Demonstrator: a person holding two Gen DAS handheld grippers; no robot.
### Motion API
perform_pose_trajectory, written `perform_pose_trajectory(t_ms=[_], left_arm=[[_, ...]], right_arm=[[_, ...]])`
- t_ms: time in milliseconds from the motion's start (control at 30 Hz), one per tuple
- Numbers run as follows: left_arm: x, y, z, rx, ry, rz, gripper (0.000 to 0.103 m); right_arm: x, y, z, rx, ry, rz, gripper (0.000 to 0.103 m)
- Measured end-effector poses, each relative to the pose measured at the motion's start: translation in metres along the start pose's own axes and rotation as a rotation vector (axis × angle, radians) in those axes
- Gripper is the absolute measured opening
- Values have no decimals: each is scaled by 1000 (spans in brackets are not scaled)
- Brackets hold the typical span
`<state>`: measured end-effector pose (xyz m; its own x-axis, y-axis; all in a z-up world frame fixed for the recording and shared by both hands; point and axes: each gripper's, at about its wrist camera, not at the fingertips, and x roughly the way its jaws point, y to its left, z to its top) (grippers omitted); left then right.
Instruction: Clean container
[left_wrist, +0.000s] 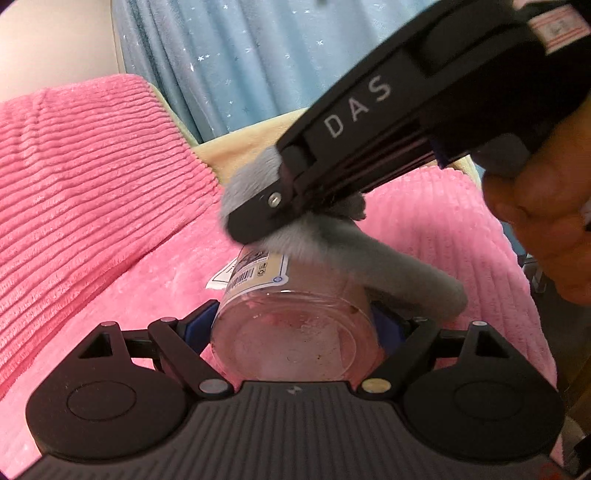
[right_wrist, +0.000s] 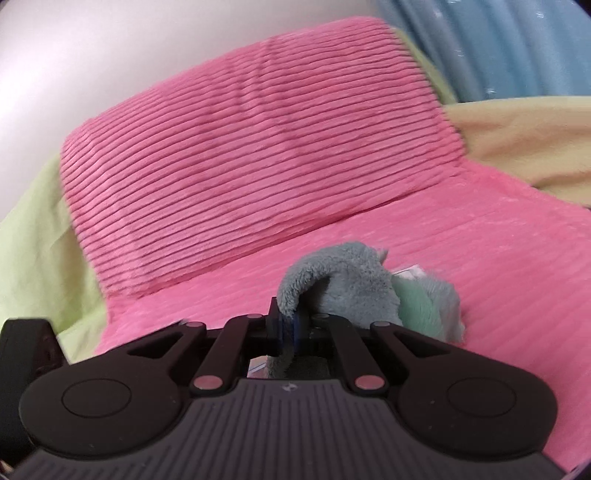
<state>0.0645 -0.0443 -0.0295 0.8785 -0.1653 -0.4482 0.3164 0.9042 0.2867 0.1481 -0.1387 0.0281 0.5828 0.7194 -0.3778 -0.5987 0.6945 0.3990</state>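
Two grippers meet over a pink ribbed blanket (left_wrist: 92, 206) spread across a soft seat. From the left wrist view, the left gripper (left_wrist: 295, 325) has its blue-padded fingers (left_wrist: 201, 319) clamped on either side of a clear plastic container (left_wrist: 295, 332), which lies on its side with its base turned toward the camera and its mouth pointing away. A white label with a barcode (left_wrist: 255, 273) runs along the upper wall, and reddish smears and a few dark specks show through the base. The right gripper (left_wrist: 258, 218) comes in from the upper right, held by a hand (left_wrist: 546, 221), and presses a grey fluffy cloth (left_wrist: 388, 266) against the far upper side of the container; part of the cloth drapes down the right wall toward the left gripper's right finger. From the right wrist view, the right gripper (right_wrist: 290, 328) has its jaws closed tight on a fold of that grey cloth (right_wrist: 340, 284), whose underside looks pale green, though motion blur makes the colour hard to judge. A ribbed pink cushion (right_wrist: 258, 155) stands behind, with yellow-green fabric (right_wrist: 33, 236) at its sides and a blue star-patterned curtain (left_wrist: 240, 55) further back.
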Motion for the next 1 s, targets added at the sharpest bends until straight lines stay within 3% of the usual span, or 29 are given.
perform_pose_trajectory(t_ms=[67,200,333,467,533,600,733,933,1000], left_arm=[[-1,8,0,-62,1,-26,87],[6,36,-4,-302,31,-128,89],[6,40,-7,-363,40,-160,86],[4,34,-6,-313,34,-142,86],[3,31,-4,-277,29,-126,85],[3,23,-2,-200,26,-82,85],[1,3,0,-37,20,-9,85],[0,-6,0,23,15,9,85],[1,-2,1,-9,13,-10,86]], right_arm=[[0,-1,0,9,-3,-4,2],[-1,2,-1,-14,-1,-9,3],[-3,1,-1,-9,-2,-12,3],[-2,4,0,-11,8,-5,3],[-3,8,-1,-20,35,46,3],[-2,12,-4,-28,54,91,3],[-1,9,-3,-16,35,58,3],[-1,2,-1,6,7,10,2],[-1,-2,0,26,1,9,2]])
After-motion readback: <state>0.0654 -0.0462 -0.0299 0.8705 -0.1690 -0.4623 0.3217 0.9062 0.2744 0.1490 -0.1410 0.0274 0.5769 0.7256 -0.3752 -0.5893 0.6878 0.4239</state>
